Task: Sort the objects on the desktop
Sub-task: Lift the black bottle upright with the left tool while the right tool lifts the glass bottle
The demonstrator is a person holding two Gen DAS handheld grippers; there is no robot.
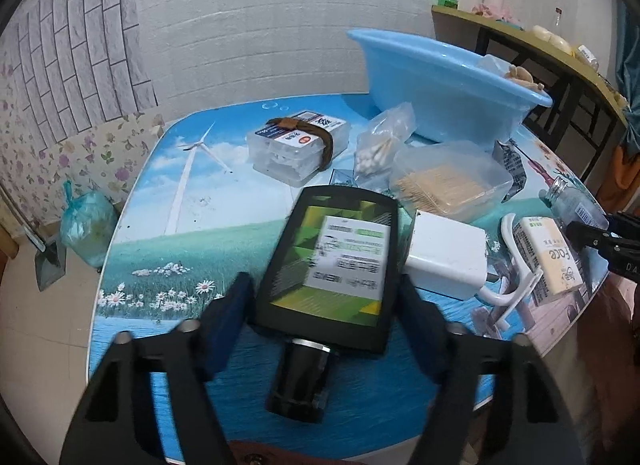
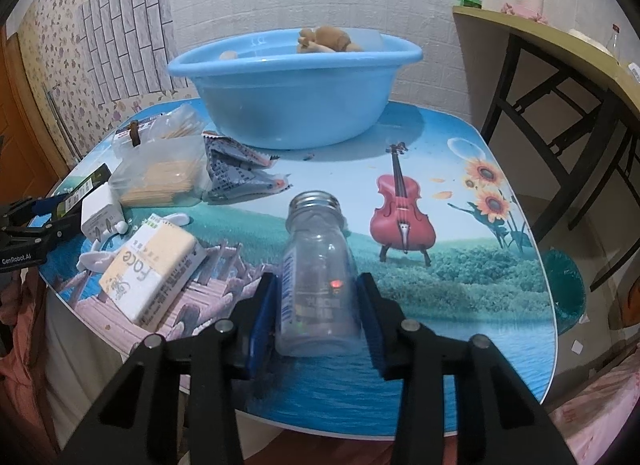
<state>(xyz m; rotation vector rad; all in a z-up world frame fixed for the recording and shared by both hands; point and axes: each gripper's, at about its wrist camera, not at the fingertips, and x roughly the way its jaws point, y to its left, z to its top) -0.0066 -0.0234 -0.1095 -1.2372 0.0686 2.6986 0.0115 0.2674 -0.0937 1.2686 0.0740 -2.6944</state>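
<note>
Both claws are down on the clutter at the near edge of the tabletop [image 2: 440,153], each set about one thing. The left claw [image 1: 324,307] straddles a flat black bottle [image 1: 332,265] that lies cap toward it; its right pad seems to touch the bottle's side while the left pad stands just clear, so the jaws are part-way in and I judge the grip not yet made. The right claw [image 2: 316,313] has its blue pads against both sides of a clear glass bottle [image 2: 318,273], low on the body with the open neck pointing away, which keeps it from rolling. The blue basin [image 2: 292,93] at the back already holds a few brown things, so it looks like the place for sorted items. A soap box [image 2: 154,269], white charger [image 1: 448,261], toothpick box [image 1: 448,181] and cotton swabs [image 1: 380,149] lie between the two bottles and the basin, unsorted.
</note>
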